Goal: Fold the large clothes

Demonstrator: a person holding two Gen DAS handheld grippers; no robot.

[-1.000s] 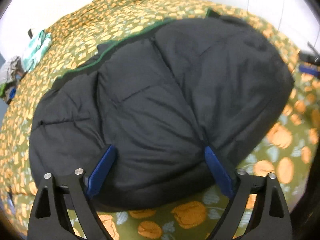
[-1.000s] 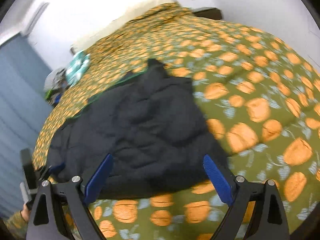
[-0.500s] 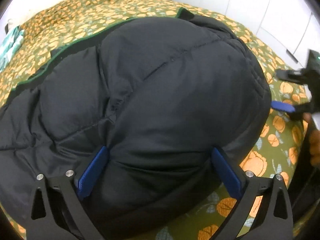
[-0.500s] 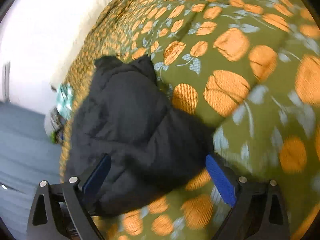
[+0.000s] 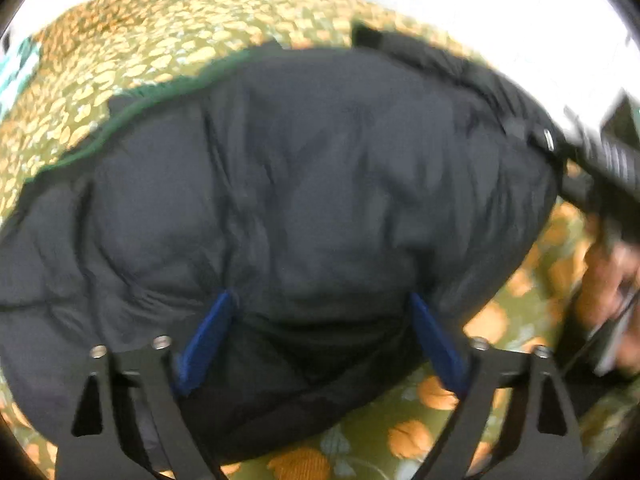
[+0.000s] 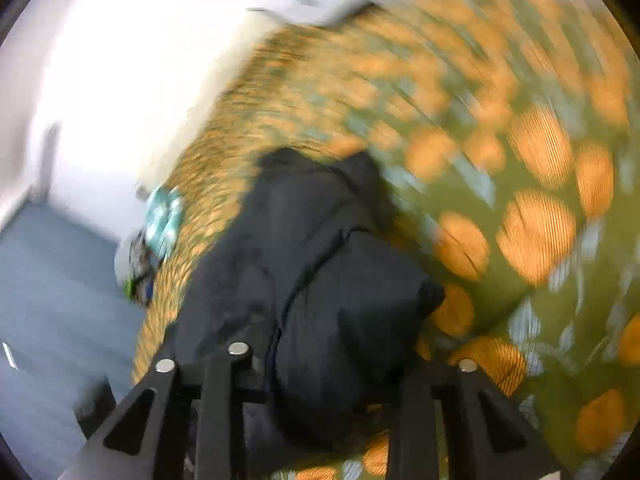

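A bed (image 5: 168, 36) covered by a green, orange-flowered bedspread (image 6: 532, 216) is seen against white walls. The black puffer jacket (image 5: 304, 184) lies on it. The left claw (image 5: 320, 332) straddles its hem, closing. The right claw (image 6: 320, 364) (wide apart earlier) is now closing on a jacket fold.

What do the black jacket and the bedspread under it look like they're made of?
Black jacket: looks like a padded, quilted synthetic shell such as nylon or polyester, matte with a faint sheen; stitched seams divide it into puffy panels.
Bedspread: seems a soft woven or printed cloth, olive with orange flowers, matte; the exact fibre cannot be told.
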